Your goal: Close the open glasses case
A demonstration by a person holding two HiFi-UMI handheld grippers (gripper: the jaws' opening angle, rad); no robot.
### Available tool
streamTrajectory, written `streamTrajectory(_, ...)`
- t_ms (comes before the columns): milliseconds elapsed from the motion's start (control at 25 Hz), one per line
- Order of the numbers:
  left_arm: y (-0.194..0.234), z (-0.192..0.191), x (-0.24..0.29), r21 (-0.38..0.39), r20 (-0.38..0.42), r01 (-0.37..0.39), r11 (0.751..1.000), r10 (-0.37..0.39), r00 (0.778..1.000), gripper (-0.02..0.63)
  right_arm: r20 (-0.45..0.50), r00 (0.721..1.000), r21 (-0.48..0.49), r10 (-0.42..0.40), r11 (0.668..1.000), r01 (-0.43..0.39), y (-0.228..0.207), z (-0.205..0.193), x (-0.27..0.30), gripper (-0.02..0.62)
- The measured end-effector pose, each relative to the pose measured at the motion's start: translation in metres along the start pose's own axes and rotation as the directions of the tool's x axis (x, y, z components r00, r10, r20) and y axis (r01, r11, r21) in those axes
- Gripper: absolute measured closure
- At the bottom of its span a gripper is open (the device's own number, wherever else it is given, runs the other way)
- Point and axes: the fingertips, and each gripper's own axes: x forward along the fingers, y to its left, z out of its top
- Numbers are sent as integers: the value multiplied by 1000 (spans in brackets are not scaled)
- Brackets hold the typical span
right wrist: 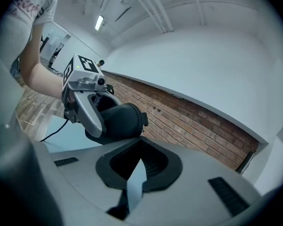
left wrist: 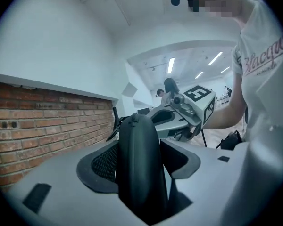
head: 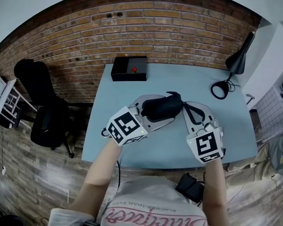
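The black glasses case point(head: 162, 107) hangs above the light blue table point(head: 132, 147), near its middle. My left gripper point(head: 155, 111) is shut on it, one white finger on each side. In the left gripper view the case point(left wrist: 139, 164) stands upright as a dark rounded shell that fills the gap between the pads. The right gripper view shows the case point(right wrist: 118, 124) from the side in the left gripper point(right wrist: 87, 107); whether its lid is down I cannot tell. My right gripper point(head: 192, 107) is shut and empty, just right of the case and level with it.
A black box point(head: 129, 68) with a red spot stands at the table's far edge. At the far right corner is a black desk lamp point(head: 236, 62). A black office chair point(head: 42, 107) stands left of the table. A brick wall runs behind the table.
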Motion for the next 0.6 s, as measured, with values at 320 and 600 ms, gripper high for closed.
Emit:
streamTrajectory(320,-9,-14,-3,87,-221,55,995,-34,975,342,-22,1000,-171,12,985,-16,7,-12,-4,577)
streamTrajectory(600,-10,-22,-4,136,-357,100,986,-45,933,342,-1,1000,-240,10,971,-10,11,-1,-5,577)
